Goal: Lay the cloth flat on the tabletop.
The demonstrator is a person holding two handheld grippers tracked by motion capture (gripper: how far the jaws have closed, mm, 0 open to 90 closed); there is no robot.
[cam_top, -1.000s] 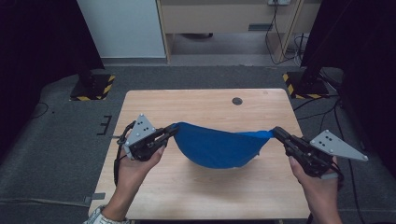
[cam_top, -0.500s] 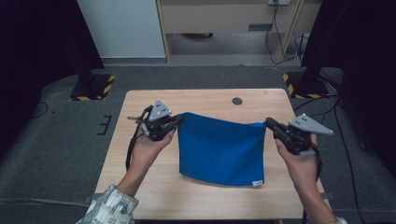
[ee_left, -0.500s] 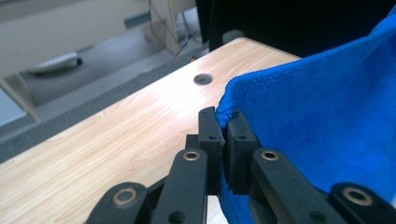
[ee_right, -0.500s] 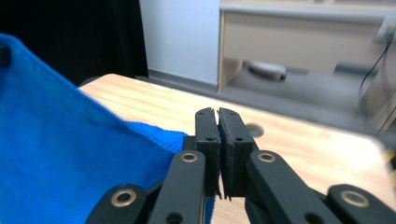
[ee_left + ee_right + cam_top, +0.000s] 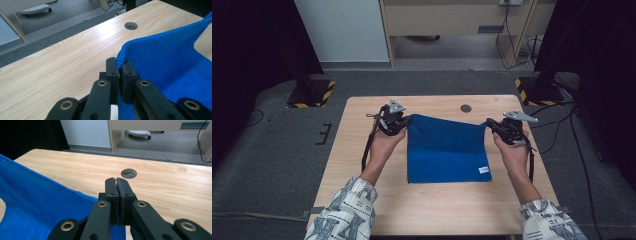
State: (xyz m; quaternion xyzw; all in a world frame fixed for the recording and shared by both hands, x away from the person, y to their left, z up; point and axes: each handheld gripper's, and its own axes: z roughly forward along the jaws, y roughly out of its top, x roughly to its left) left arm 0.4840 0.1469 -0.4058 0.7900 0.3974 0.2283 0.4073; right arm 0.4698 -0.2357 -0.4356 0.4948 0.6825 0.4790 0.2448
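Observation:
A blue cloth [image 5: 444, 150] lies spread over the middle of the wooden table [image 5: 362, 150], with a small white tag [image 5: 483, 170] at its near right corner. Its far edge is lifted and stretched between the two grippers. My left gripper [image 5: 404, 121] is shut on the far left corner; in the left gripper view the jaws [image 5: 119, 62] pinch the cloth's [image 5: 172, 65] hem. At the far right corner my right gripper [image 5: 488, 123] is shut too. In the right gripper view the tips [image 5: 116, 181] are pressed together and the cloth [image 5: 32, 202] runs off to the left from under them.
A round cable hole [image 5: 466, 108] sits in the table just beyond the cloth. Black stands on yellow-striped bases flank the table at the left [image 5: 312, 92] and right [image 5: 537, 90]. A pale cabinet [image 5: 452, 20] and cables stand behind on the grey floor.
Both hands moved away from the person and down. The cloth, which sagged in the air between the grippers, now lies spread flat on the table with only its far edge raised.

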